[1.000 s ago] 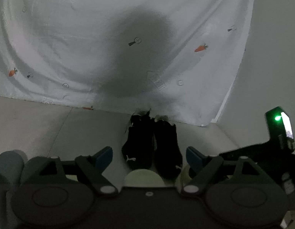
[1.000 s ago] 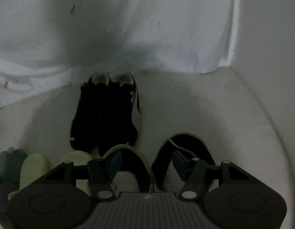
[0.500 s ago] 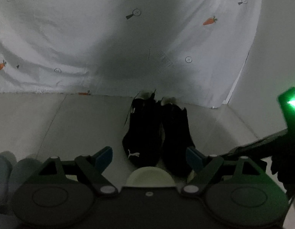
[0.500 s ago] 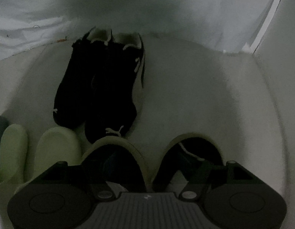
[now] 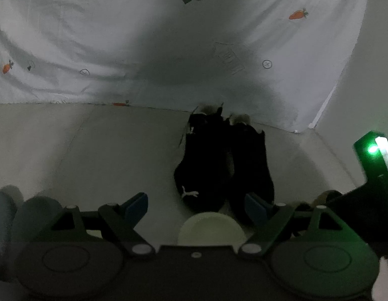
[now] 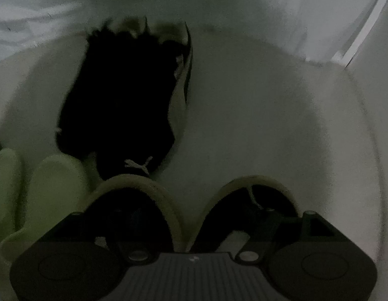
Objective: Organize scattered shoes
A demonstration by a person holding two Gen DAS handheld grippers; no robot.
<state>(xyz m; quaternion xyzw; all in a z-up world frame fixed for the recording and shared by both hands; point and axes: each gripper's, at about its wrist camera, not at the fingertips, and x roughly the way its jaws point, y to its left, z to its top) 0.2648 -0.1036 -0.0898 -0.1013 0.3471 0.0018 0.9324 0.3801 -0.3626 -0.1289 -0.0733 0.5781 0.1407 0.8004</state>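
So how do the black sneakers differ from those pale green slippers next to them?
The black lace-up sneakers are dark, closed and long, with a white logo at the toe; the pale green slippers are light, smooth and plain. The sneakers lie nearer the white sheet, the slippers nearer the camera. Both sit side by side as pairs.

Right hand-held gripper (image 6: 194, 215) has tipped downward over the dark slippers (image 6: 141, 200); its jaws are opening, fingers now hidden inside the slipper openings. Black sneakers (image 5: 224, 163) appear larger and nearer in both views. Left hand-held gripper (image 5: 196, 204) has advanced toward them.
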